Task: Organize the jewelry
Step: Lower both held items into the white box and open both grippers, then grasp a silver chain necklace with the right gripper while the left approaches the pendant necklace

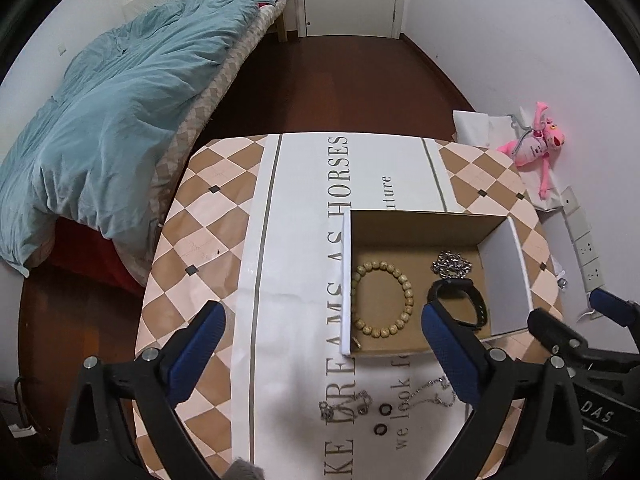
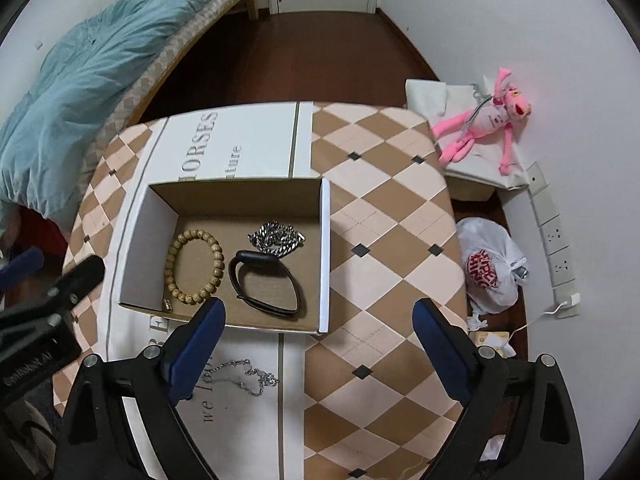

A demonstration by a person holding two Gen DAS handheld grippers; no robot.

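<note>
An open cardboard box [image 1: 502,268] [image 2: 325,248] sits on the table. Inside lie a wooden bead bracelet [image 1: 382,300] [image 2: 195,268], a black wristband [image 1: 460,304] [image 2: 266,282] and a heaped silver chain [image 1: 452,264] [image 2: 277,238]. In front of the box a thin silver necklace [image 1: 434,392] [image 2: 246,376] lies on the white paper, with two small black rings [image 1: 382,418] and a small silver piece [image 1: 348,402] to its left. My left gripper [image 1: 324,360] is open and empty above these loose pieces. My right gripper [image 2: 320,356] is open and empty over the table, right of the necklace.
A white printed sheet [image 1: 304,240] covers the checkered table [image 2: 380,220]. A bed with a blue duvet [image 1: 112,120] stands to the left. A pink plush toy [image 2: 484,120], a white plastic bag [image 2: 490,268] and a power strip [image 2: 554,236] are at the right by the wall.
</note>
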